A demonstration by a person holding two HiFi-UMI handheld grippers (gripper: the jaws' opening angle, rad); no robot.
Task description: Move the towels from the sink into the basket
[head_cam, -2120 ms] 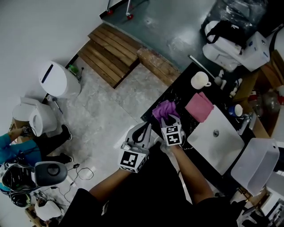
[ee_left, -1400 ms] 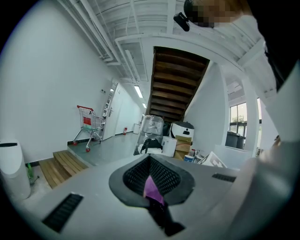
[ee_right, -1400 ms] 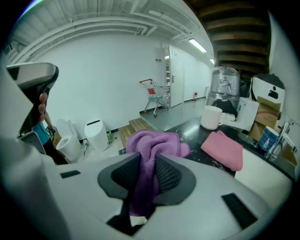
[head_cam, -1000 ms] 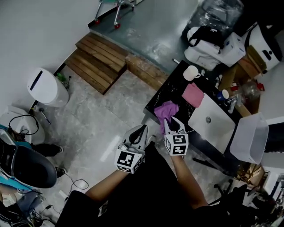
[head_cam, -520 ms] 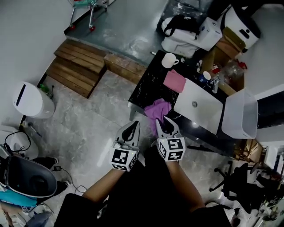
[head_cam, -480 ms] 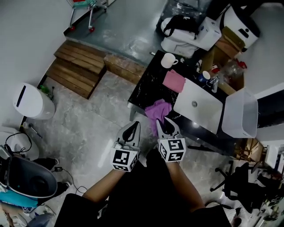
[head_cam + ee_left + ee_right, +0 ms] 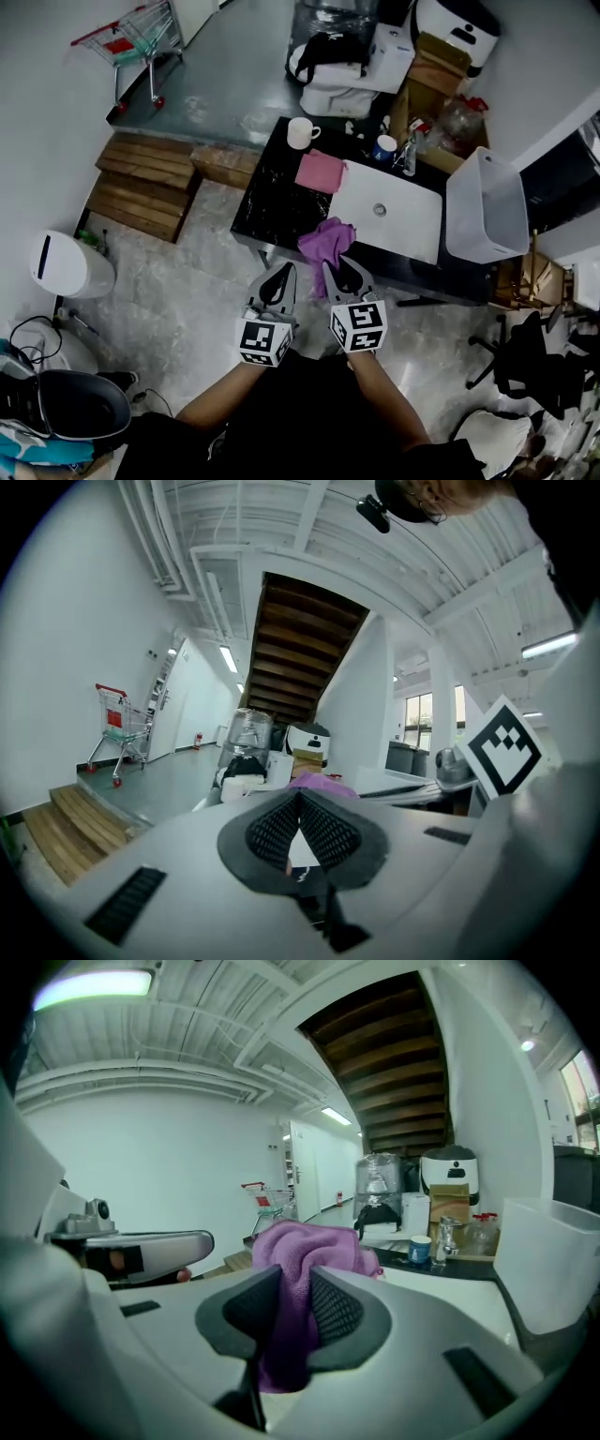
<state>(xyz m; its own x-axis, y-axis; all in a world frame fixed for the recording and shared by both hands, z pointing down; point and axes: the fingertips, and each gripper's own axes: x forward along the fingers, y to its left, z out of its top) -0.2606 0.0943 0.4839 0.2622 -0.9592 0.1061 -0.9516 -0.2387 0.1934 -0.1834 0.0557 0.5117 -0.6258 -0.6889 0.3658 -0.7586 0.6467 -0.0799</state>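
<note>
The right tool (image 7: 339, 269) pinches 1 bunched fold of the purple towel (image 7: 325, 241), which hangs just ahead of it. The left tool (image 7: 279, 278) is closed and empty. The cloth looks soft, light and floppy, so thick folds should hold best.

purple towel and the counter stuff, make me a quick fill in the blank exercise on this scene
The towel clamped in the right gripper is ___ in colour.
The left gripper is shut on ___.
The pink towel lies on the black counter between the white sink and a white ___.
Missing words: purple; nothing; mug.
</note>
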